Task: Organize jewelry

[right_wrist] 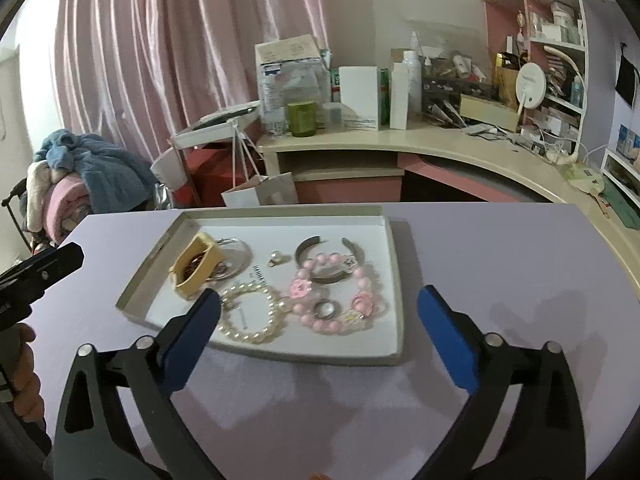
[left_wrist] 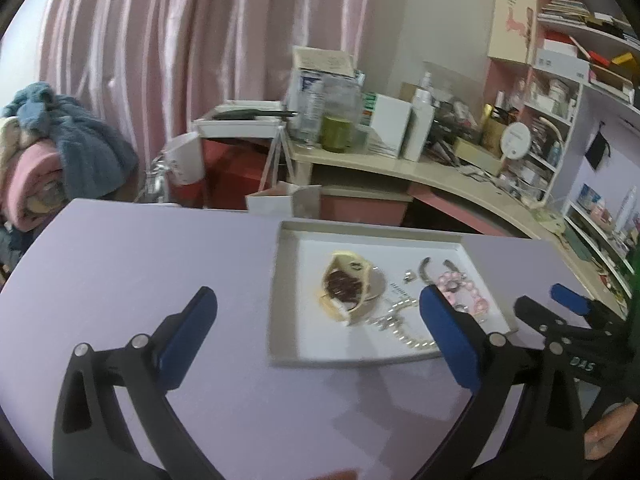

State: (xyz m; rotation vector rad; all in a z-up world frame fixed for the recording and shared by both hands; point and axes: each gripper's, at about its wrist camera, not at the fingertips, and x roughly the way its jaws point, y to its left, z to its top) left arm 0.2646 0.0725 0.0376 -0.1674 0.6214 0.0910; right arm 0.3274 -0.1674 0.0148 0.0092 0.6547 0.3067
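Observation:
A shallow grey tray point(right_wrist: 394, 280) with a white floor sits on the lilac table point(right_wrist: 500, 264); it also shows in the left wrist view point(left_wrist: 280, 280). In it lie a small yellow box point(right_wrist: 200, 268) of dark jewelry, tipped over, a round mirror disc point(right_wrist: 238, 256), a pearl bracelet point(right_wrist: 252, 316), a pink bead bracelet point(right_wrist: 336, 300), a dark metal bangle point(right_wrist: 320, 248), a ring point(right_wrist: 325, 309) and a small earring point(right_wrist: 276, 257). My right gripper point(right_wrist: 318, 310) is open, hovering over the tray's near edge. My left gripper point(left_wrist: 318, 306) is open and empty above the tray's left part.
A cluttered beige desk point(right_wrist: 400, 140) with boxes, bottles and a green jar point(right_wrist: 302, 118) stands behind the table. Shelves point(right_wrist: 560, 40) rise at the right. A pile of blankets point(right_wrist: 80, 176) sits at the left, pink curtains behind. A white paper bag point(right_wrist: 260, 192) stands past the table's far edge.

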